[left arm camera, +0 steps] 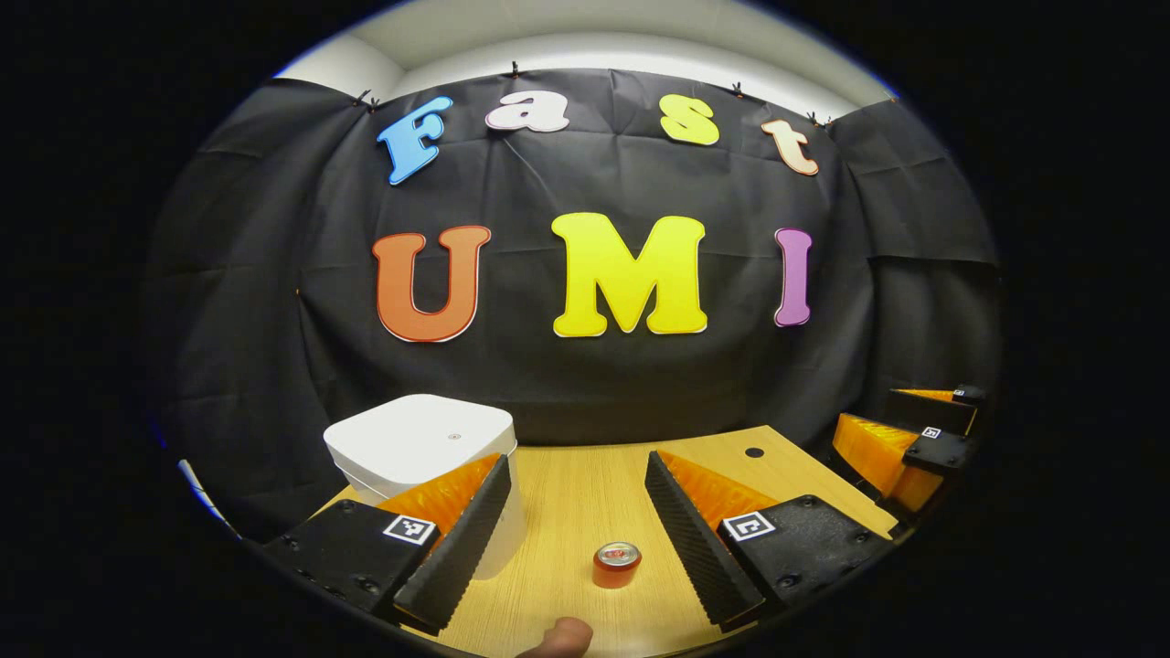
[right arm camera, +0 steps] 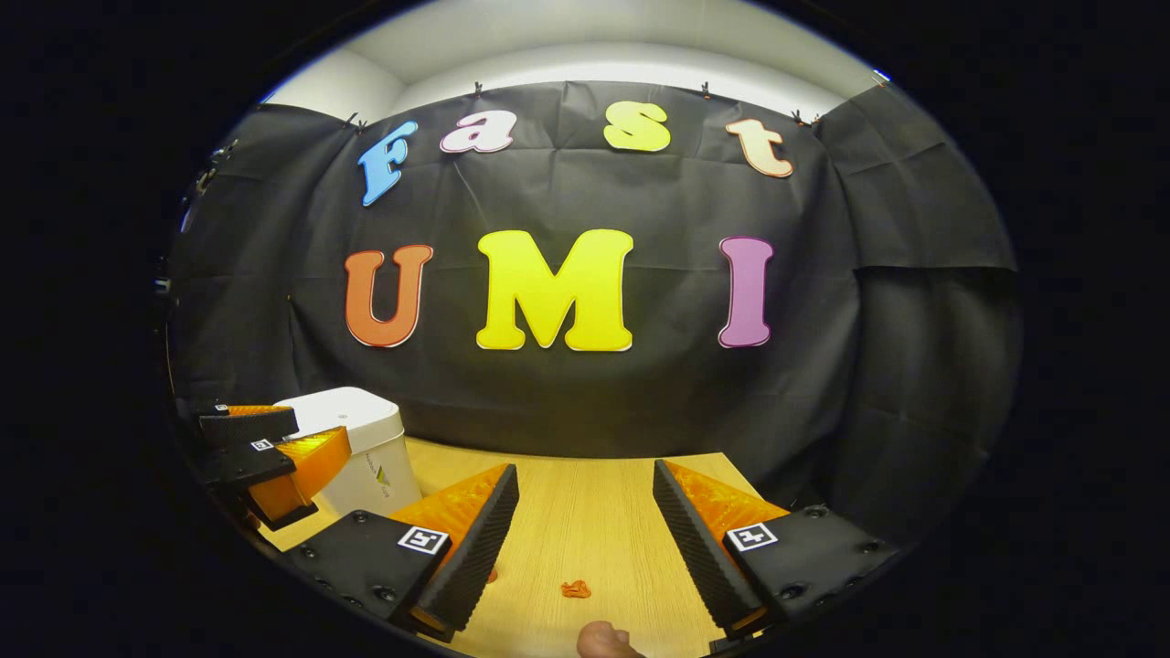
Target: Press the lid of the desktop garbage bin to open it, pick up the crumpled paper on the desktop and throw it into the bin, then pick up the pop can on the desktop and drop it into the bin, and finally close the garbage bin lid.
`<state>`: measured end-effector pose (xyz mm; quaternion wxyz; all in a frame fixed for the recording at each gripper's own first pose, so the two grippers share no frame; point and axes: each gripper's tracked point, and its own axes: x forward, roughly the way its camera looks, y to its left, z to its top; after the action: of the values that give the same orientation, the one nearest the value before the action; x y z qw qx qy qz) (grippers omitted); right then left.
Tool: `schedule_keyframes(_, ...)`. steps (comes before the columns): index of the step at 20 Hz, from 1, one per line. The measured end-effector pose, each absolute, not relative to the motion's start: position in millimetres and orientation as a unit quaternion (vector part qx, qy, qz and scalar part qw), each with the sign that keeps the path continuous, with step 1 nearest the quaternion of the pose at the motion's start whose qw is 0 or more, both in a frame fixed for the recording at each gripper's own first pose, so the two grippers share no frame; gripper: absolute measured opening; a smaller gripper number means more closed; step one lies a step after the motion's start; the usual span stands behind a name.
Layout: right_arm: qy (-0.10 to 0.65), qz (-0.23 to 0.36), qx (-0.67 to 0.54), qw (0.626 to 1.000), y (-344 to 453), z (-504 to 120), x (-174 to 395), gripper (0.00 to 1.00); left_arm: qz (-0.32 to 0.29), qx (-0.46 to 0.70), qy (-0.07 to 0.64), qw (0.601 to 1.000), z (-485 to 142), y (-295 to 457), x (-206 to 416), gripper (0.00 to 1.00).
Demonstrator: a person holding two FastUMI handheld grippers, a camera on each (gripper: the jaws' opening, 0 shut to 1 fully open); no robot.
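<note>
In the left gripper view, the left gripper (left arm camera: 576, 512) hangs over a light wood-grain table (left arm camera: 585, 493) with its two ribbed fingers spread wide and nothing between them. The garbage bin (left arm camera: 420, 448), a white smooth-walled box with rounded corners, stands on the table at the left, partly behind the left-hand finger; its flat lid is down, so what is inside cannot be seen. The pop can (left arm camera: 617, 564) stands upright on the table between the two fingers, touching neither, its long axis vertical and its silvery round top facing up above a reddish-orange wall. A fingertip (left arm camera: 559, 638) shows at the bottom edge. The right gripper (left arm camera: 900, 439) shows farther off at the right edge. In the right gripper view, the right gripper (right arm camera: 585, 521) likewise has its ribbed fingers well apart and empty above the same table. A small orange crumpled paper (right arm camera: 576, 589), irregular and lying low, rests on the wood between the fingers. The bin stands at the left with its lid shut, and the left gripper is just in front of it.
</note>
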<state>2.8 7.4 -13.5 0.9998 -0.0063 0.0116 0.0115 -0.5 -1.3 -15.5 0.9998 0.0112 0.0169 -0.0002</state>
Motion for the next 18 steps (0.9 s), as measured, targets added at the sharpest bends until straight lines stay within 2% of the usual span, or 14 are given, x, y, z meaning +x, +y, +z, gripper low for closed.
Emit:
schedule_keyframes(7, 0.016, 0.018, -0.016, 1.0, 10.7, -19.5, 8.4, 0.94, 0.025, 0.021, 0.024, 0.999, -21.6, 13.0, 5.4, 0.98)
schedule_keyframes(11, 0.02, 0.02, -0.018, 0.999, 12.1, -22.0, 14.5, 0.94, 0.028, 0.022, 0.032, 0.999, -25.9, 15.9, 13.9, 0.94)
schedule_keyframes(12, 0.023, 0.021, -0.017, 0.999, 12.4, -22.2, 17.0, 0.94, 0.03, 0.019, 0.036, 0.999, -27.4, 18.5, 16.7, 0.86)
schedule_keyframes(14, 0.025, 0.017, -0.02, 0.999, 9.7, -23.0, 22.3, 0.94, 0.03, 0.011, 0.045, 0.998, -32.3, 20.4, 22.1, 0.76)
schedule_keyframes(17, 0.031, 0.012, -0.018, 0.999, 6.2, -24.8, 33.1, 0.94, 0.055, 0.006, 0.047, 0.997, -33.6, 38.5, 32.5, 0.68)
schedule_keyframes(18, 0.036, 0.012, -0.016, 0.999, 6.3, -25.5, 36.5, 0.94, 0.062, 0.001, 0.046, 0.997, -32.9, 44.4, 36.1, 0.56)
